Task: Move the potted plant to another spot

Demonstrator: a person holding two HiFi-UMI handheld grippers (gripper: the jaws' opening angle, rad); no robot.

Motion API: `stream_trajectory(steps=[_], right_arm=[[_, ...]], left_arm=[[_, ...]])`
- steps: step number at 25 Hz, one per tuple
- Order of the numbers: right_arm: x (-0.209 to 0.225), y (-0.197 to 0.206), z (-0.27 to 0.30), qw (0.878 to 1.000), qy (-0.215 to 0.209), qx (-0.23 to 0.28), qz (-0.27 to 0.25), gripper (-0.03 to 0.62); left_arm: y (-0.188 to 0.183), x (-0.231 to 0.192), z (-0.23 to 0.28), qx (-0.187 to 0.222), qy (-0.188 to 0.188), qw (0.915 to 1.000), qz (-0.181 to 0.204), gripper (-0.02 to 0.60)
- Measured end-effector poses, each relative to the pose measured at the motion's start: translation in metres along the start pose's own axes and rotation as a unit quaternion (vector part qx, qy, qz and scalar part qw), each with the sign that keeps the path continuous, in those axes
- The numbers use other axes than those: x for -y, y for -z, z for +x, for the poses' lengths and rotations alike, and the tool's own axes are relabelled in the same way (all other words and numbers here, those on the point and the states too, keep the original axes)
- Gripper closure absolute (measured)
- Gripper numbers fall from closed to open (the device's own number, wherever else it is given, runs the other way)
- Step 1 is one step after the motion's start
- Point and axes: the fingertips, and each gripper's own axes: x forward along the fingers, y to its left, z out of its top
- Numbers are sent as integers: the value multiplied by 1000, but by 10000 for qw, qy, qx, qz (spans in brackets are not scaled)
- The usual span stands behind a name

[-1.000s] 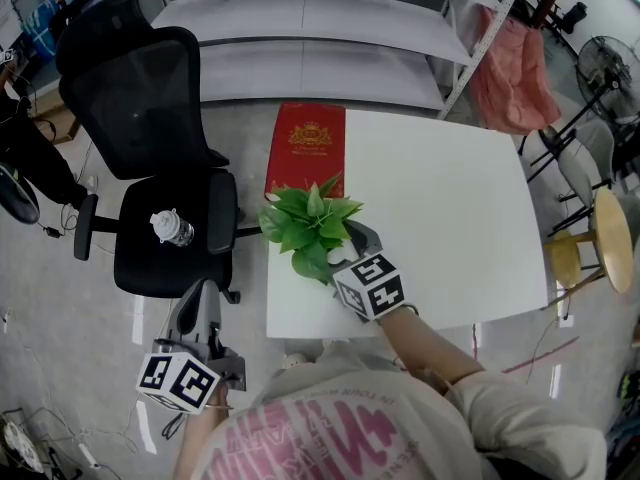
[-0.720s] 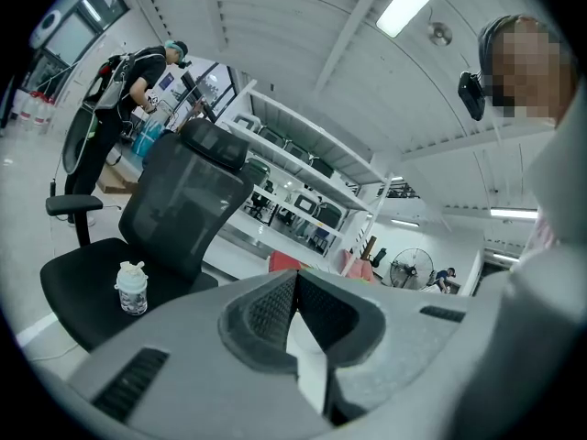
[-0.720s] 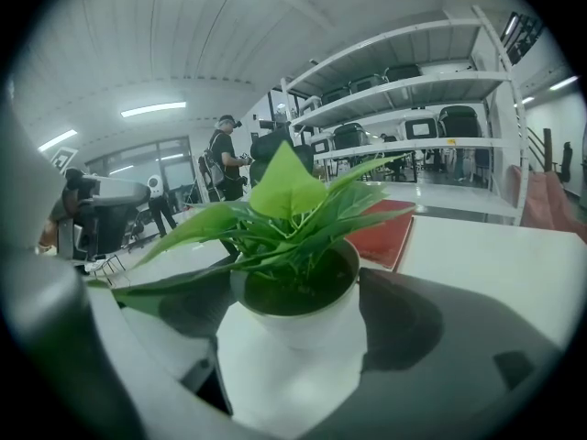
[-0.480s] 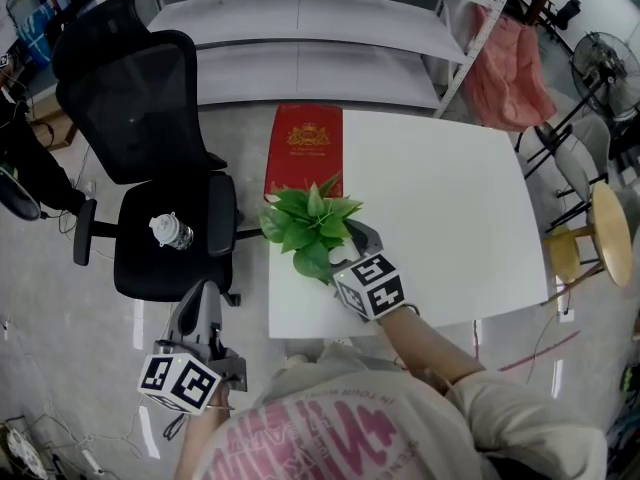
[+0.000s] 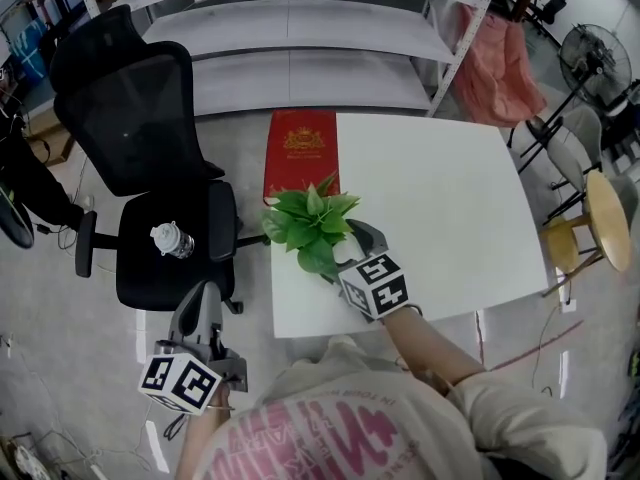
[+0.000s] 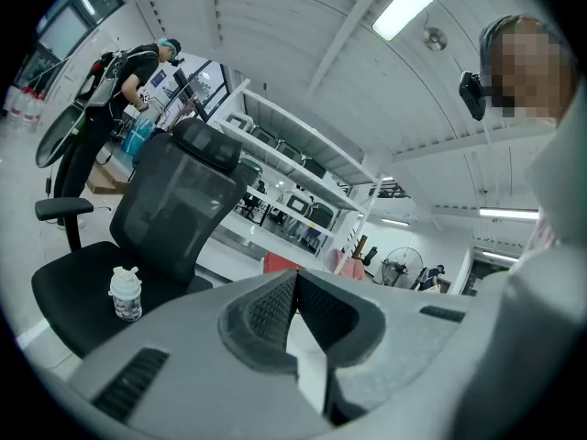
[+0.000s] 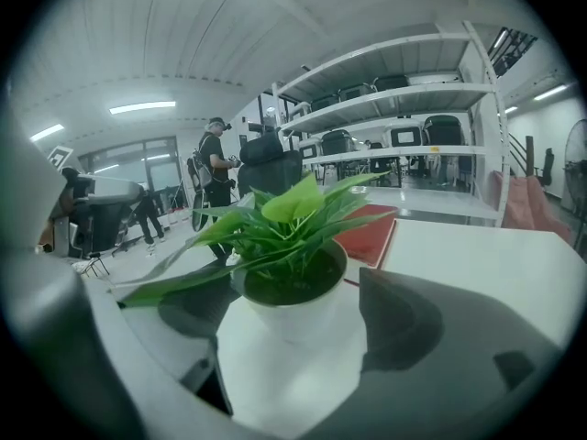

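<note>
Small white pot with green leafy plant (image 7: 292,312), near-left on white worktop (image 5: 430,208): probably light, rigid, slippery; take pot wall, not leaves. Right claw (image 7: 301,324) apart around pot; left claw (image 6: 294,302) together, empty.

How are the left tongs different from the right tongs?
The left tongs are shut with nothing in them; the right tongs are open, with the potted plant between them. The left tongs hang off the table, near the black chair; the right tongs reach over the white table. Both carry a cube with square markers.
</note>
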Motion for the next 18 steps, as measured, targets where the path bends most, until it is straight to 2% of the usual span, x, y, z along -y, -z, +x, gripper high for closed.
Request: stream_trajectory(steps=[8, 18], right_arm=[[-4, 8, -27, 9989, 333, 239, 246, 141], [-14, 44, -78, 9946, 910, 264, 423, 152]], left_arm=[[0, 10, -8, -107, 336, 9993, 118, 591], [21, 32, -27, -339, 795, 9960, 204, 591]])
